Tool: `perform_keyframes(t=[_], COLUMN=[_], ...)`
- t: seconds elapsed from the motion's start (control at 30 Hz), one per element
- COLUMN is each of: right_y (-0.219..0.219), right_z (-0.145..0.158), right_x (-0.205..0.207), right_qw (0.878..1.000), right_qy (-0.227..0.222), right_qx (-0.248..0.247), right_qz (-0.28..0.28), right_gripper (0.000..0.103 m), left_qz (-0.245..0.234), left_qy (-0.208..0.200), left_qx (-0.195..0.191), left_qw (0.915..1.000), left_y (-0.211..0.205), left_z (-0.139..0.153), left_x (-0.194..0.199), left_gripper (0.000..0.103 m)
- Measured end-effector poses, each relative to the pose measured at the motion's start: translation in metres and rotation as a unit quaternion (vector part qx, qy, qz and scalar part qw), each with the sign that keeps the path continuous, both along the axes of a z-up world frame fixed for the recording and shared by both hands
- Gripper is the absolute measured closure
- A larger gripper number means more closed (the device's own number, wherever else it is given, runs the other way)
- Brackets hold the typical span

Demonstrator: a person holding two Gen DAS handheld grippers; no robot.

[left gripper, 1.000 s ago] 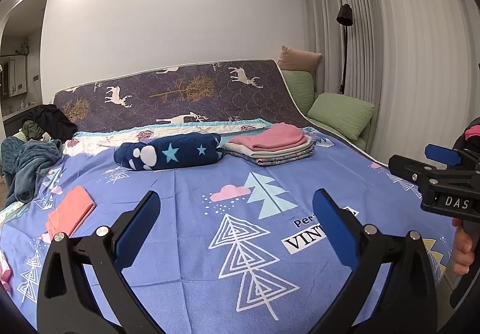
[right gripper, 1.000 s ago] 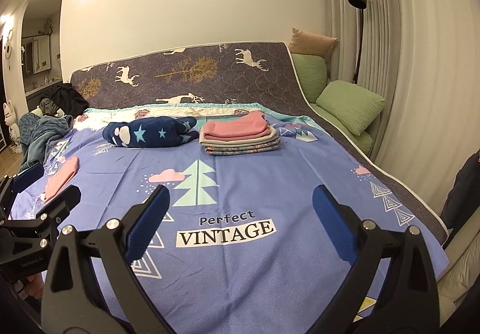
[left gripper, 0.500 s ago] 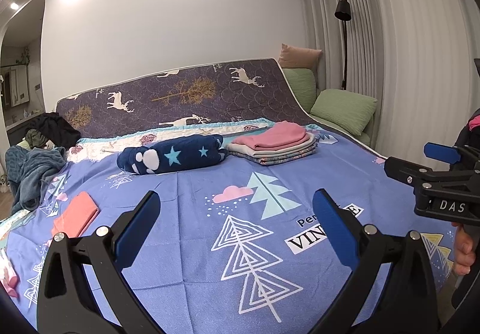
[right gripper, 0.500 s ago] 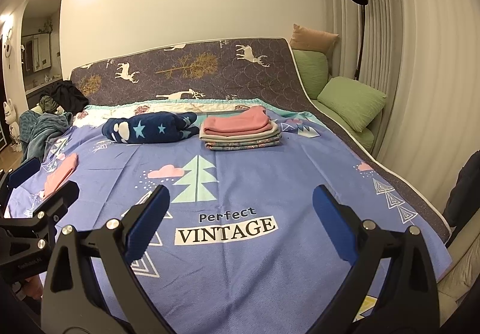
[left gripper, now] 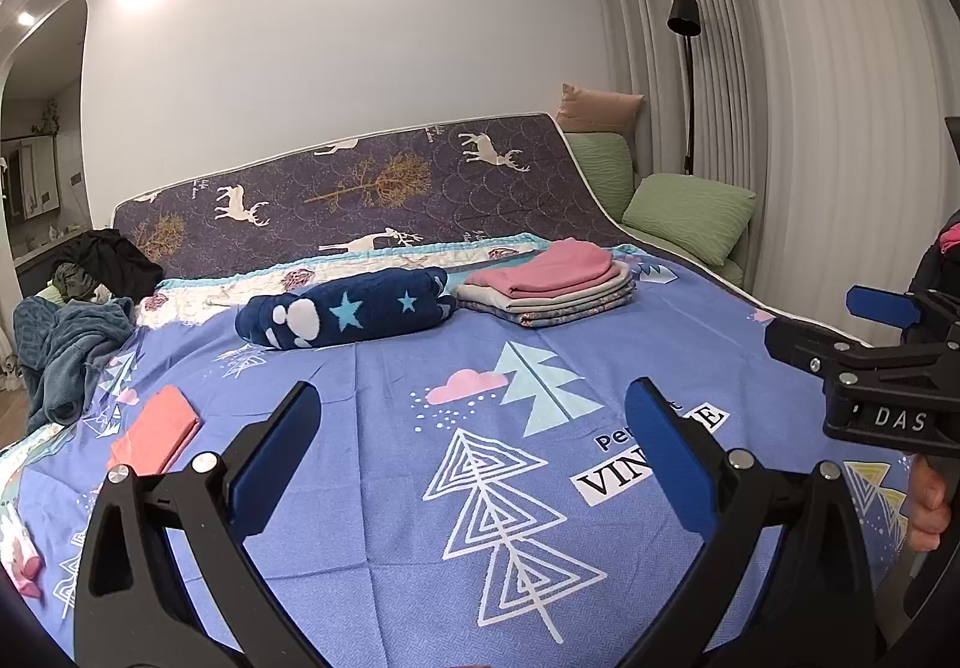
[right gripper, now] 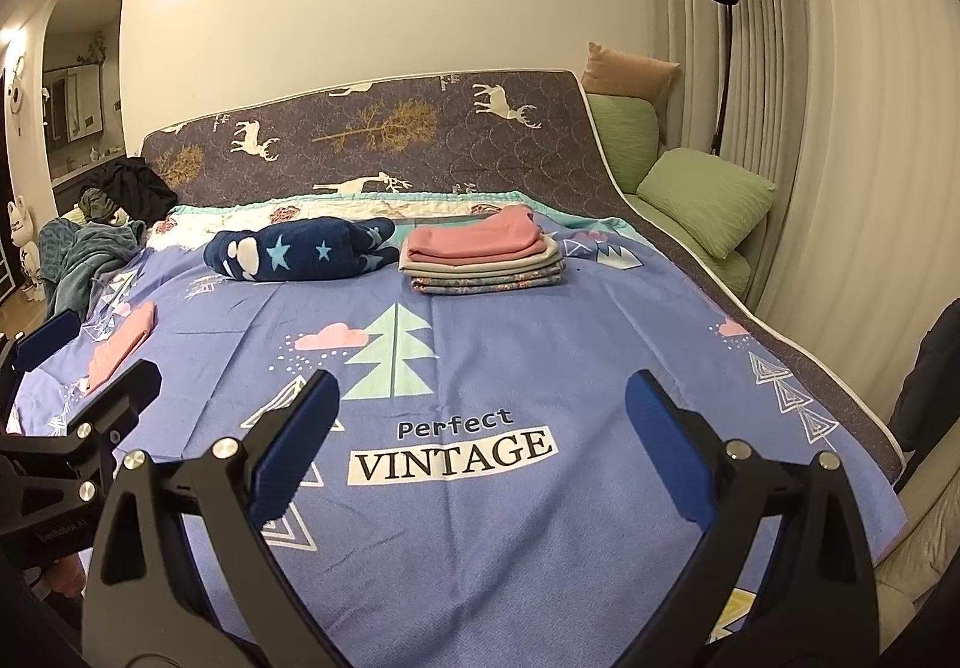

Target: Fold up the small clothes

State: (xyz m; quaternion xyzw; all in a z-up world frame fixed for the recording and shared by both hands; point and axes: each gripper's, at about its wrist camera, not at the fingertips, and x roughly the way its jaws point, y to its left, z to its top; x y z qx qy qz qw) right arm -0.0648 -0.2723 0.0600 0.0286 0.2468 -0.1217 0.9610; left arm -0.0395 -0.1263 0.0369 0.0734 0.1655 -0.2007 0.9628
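Both views have crept a little since the earlier frames: the left gripper has swung slightly to the right, so the teal blanket and dark clothes heap at the bed's far left corner sit further toward the picture edge than a second ago, and the right gripper has drifted slightly, the folded stack sitting a touch lower in its view. Nothing on the bed has moved. Both grippers hover over the near edge of the bed with jaws spread wide and nothing between them. The right gripper shows at the right edge of the left view, its handle held in a hand, and the left gripper's tip shows at the left edge of the right view. The folded stack, pink on top, lies near the far edge beside a rolled navy star-print blanket. A flat salmon-pink garment lies alone near the left edge, and a small pink-and-white piece sits at the near left corner, too cropped to identify. I judge this a pause between garments: the stack looks done, and the left-side pieces seem the likeliest next pick.
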Motion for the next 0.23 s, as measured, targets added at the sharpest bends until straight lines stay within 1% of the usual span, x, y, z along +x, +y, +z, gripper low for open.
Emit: perform_keyframes(t=[0.23], right_y=[0.0018], right_z=[-0.0009], right_x=[0.0000], right_qw=[1.000], right_qy=[0.001], right_qx=[0.000], right_qz=[0.001], right_gripper=[0.005], left_qz=[0.001], left_qy=[-0.003], left_qx=[0.000], left_qw=[1.0000], left_y=[0.0015], left_z=[0.0016], left_x=[-0.0016], left_gripper=[0.002])
